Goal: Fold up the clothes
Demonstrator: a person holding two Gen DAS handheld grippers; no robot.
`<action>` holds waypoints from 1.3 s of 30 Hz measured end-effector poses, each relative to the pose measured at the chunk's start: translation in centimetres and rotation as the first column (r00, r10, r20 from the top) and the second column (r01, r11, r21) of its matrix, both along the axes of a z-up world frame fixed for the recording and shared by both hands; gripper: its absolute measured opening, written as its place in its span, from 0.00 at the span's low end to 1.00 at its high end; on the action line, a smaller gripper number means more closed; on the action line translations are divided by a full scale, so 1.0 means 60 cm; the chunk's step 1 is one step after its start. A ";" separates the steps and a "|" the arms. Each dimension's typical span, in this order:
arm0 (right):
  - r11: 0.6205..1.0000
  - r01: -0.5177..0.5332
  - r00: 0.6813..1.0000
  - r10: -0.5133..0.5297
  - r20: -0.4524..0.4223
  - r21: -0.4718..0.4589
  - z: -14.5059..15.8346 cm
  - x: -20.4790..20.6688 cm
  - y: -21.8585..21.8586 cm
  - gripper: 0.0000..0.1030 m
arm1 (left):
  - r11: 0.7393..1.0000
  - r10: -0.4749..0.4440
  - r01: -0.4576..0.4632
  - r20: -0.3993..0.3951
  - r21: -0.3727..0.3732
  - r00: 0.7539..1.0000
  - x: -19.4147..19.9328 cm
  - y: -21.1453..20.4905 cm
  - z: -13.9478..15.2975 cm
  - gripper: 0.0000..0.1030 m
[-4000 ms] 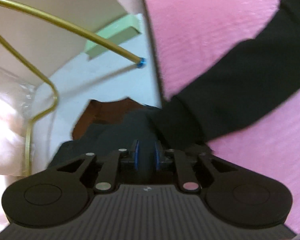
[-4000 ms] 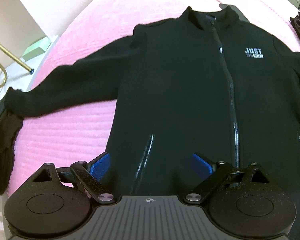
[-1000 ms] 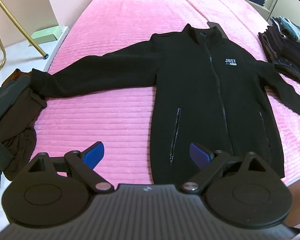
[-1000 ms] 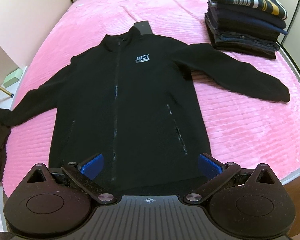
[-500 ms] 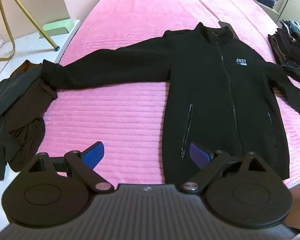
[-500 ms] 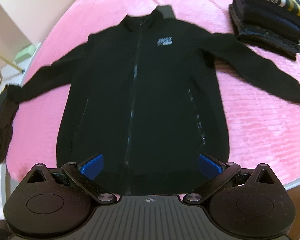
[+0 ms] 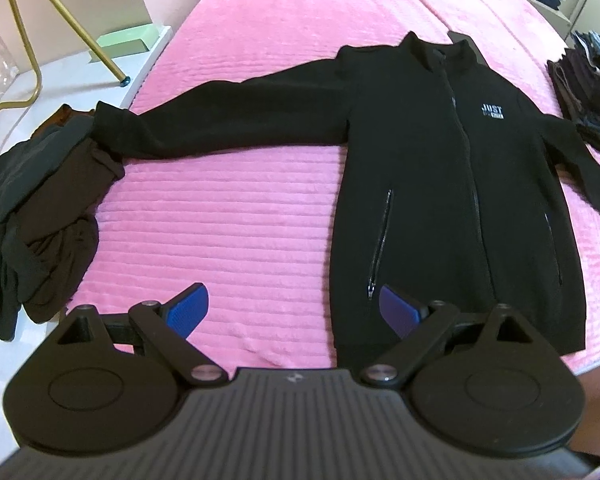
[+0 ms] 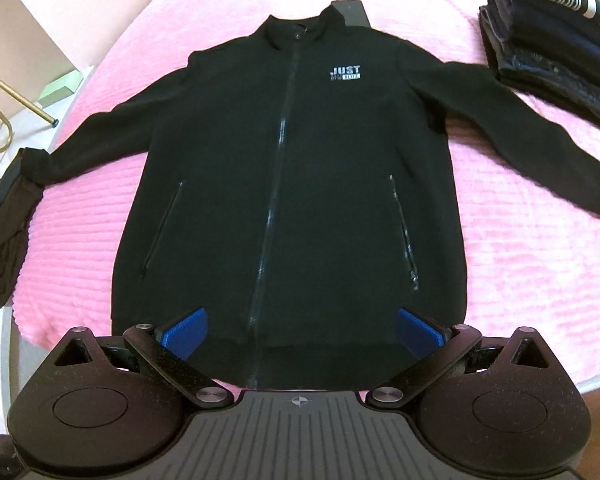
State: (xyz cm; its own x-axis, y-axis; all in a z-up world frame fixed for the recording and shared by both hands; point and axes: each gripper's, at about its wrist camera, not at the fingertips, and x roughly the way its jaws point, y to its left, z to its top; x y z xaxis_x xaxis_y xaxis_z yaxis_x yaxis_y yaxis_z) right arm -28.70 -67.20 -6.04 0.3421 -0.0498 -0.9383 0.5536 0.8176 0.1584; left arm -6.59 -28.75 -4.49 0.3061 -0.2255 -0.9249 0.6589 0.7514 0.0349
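Note:
A black zip-up jacket (image 7: 452, 184) (image 8: 292, 184) with a white chest logo lies flat, front up, on the pink bedspread (image 7: 228, 224) (image 8: 512, 280), both sleeves spread out sideways. My left gripper (image 7: 294, 308) hovers open above the bed, just left of the jacket's hem, with nothing between its blue pads. My right gripper (image 8: 300, 334) hangs open over the middle of the hem, its blue pads wide apart and empty. The left sleeve's cuff (image 7: 108, 124) reaches the bed's left edge.
A crumpled dark garment (image 7: 36, 216) (image 8: 4, 224) hangs over the bed's left edge. A stack of folded clothes (image 8: 556, 36) (image 7: 588, 92) sits at the far right of the bed. A gold metal rack leg (image 7: 68, 20) and a green box (image 7: 124, 44) stand on the white floor at left.
Both cameras have shifted slightly, so the jacket sits a little differently in each view. In the right wrist view it looms larger and nearer. Both grippers stay open and the jacket has not moved.

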 end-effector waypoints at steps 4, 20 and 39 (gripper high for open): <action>1.000 0.013 0.998 -0.013 0.058 0.003 0.006 0.008 -0.014 1.00 | 1.000 0.022 -0.022 0.013 -0.009 1.000 -0.003 0.001 0.007 0.88; 0.839 -0.505 0.787 0.544 0.293 -0.202 0.079 0.292 0.196 1.00 | 0.990 0.113 -0.124 0.160 0.064 0.981 0.078 0.140 0.008 0.88; 0.564 -0.748 0.485 0.824 0.293 -0.349 -0.272 0.887 0.583 0.79 | 0.994 0.019 -0.047 0.254 0.103 0.967 0.490 0.268 -0.107 0.88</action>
